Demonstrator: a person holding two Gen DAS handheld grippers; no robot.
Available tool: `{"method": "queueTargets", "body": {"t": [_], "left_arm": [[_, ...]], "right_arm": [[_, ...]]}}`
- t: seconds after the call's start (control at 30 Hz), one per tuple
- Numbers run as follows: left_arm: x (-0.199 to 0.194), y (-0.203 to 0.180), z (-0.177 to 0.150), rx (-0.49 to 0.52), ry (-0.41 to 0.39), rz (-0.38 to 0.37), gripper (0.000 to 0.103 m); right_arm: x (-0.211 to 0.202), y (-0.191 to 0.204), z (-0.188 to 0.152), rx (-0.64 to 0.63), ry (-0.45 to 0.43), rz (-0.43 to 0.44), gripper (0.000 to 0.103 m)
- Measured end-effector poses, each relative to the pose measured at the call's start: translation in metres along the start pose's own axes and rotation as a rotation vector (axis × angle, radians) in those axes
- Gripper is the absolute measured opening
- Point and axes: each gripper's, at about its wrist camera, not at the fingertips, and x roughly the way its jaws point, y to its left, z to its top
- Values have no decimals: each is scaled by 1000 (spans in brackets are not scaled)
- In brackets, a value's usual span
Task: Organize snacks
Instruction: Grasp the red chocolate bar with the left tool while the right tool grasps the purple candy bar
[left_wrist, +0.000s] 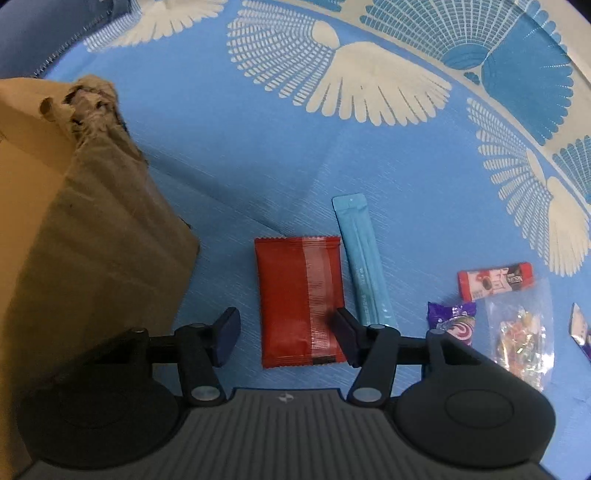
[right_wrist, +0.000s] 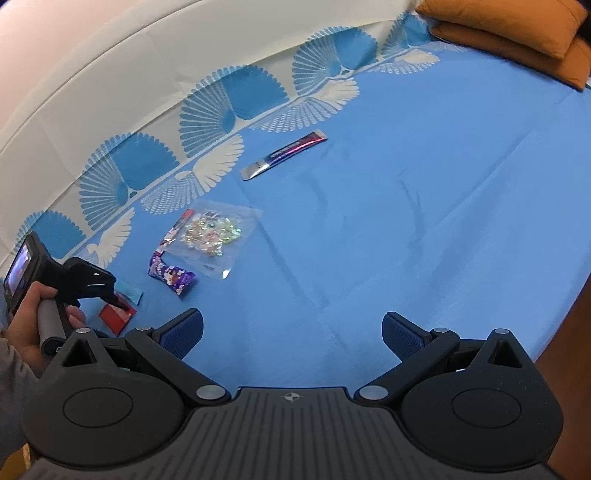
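My left gripper (left_wrist: 286, 334) is open, its jaws on either side of the near end of a red snack packet (left_wrist: 301, 301) lying flat on the blue cloth. A light blue stick pack (left_wrist: 364, 258) lies just right of the packet. Further right lie a purple candy wrapper (left_wrist: 452, 319), a red-and-white bar (left_wrist: 493, 282) and a clear bag of candies (left_wrist: 521, 338). My right gripper (right_wrist: 293, 334) is open and empty above bare cloth. In the right wrist view the left gripper (right_wrist: 110, 295) sits over the red packet (right_wrist: 118, 314), with the clear bag (right_wrist: 212, 236), purple wrapper (right_wrist: 171, 277) and a purple-silver stick pack (right_wrist: 284, 155) beyond.
A brown cardboard box (left_wrist: 85, 236) with a torn top corner stands at the left, close to my left gripper. An orange cushion (right_wrist: 517, 33) lies at the far right corner. The cloth's white patterned border (right_wrist: 147, 122) runs along the far side.
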Motion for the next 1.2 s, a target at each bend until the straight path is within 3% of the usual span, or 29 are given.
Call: {"method": "queueTargets", "body": {"t": [0.03,0.1,0.27,0.33,0.5,0.6,0.67,0.8,0.97,1.2], "left_arm": [[1,2,2,-8,14,-16,67],[7,3,10,3,65,-74,87],[21,-15,18,103,116,-33,100],[23,-19,16,138,113,1,100],[9,-10,8,187,92,-50,91],[-2,10,8,103,57,-100,83],[2,13,15,46,82,-61,83],[14,-3,29,39,141,32,93],[20,-7,37,63,137,29,100],[31,9,50,121,156,9,100]], "right_arm": [[-1,1,0,-8,-3,6,103],[-1,2,0,-11,-4,11,103],[0,0,1,-6,-1,8,103],[2,2,2,-15,-2,5,103],[10,7,13,-37,-22,7,103],[14,13,17,-50,-34,18,103],[17,16,17,-56,-32,23,103],[21,22,13,-64,-12,31,103],[31,32,19,-90,-18,50,103],[103,94,30,-352,25,210,103]]}}
